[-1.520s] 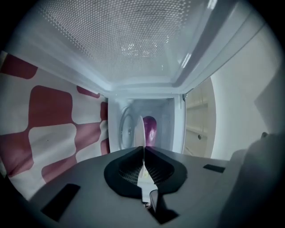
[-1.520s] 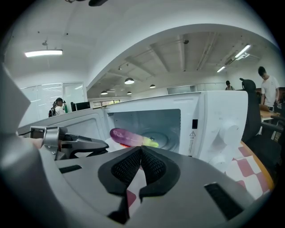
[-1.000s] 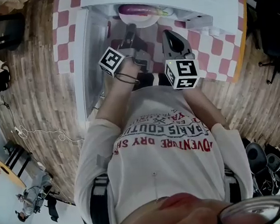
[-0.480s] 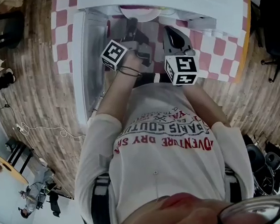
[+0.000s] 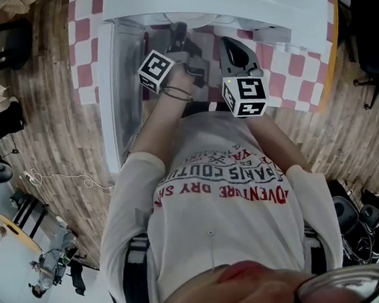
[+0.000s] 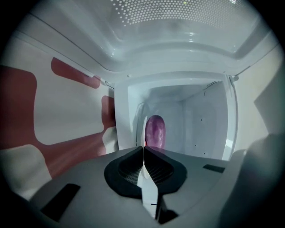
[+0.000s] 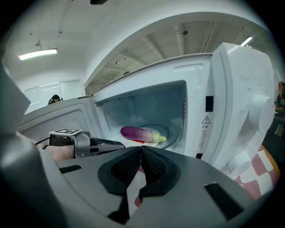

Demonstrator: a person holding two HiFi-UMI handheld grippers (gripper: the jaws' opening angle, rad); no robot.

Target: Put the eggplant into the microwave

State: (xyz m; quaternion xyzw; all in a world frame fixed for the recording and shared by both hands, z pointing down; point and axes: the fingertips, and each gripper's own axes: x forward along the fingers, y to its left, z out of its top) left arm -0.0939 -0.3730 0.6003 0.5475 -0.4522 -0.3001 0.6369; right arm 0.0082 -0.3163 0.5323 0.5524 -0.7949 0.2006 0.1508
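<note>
Looking down from over the person's head, the white microwave (image 5: 228,2) sits on a worktop (image 5: 303,75) with a red-and-white checked cloth. Its door (image 5: 119,87) is swung wide to the left. The left tongs (image 5: 179,31) poke at the opening and the right tongs (image 5: 231,47) hang just beside them, a bit further out. You can't see into the cavity from up there because the microwave's top hides it.

From the left gripper view, the jaws are pressed together with nothing in them. Straight past the tips, the purple eggplant (image 6: 155,131) is deep inside the cavity, well apart from the tongs.

The right gripper view tells it best. These jaws are pressed together and empty too. The eggplant lies on its side on the glass turntable (image 7: 171,129), green stem end pointing toward the control panel (image 7: 258,107). The left tongs show up low at the left, in front of the open door.

So I'd say the eggplant is in, and the only job left is shutting the door. What could go wrong: swing the door with the left tongs in the doorway and it bangs into them. A clumsy exit could clip the turntable rim, and the eggplant is round enough to roll toward the front.
</note>
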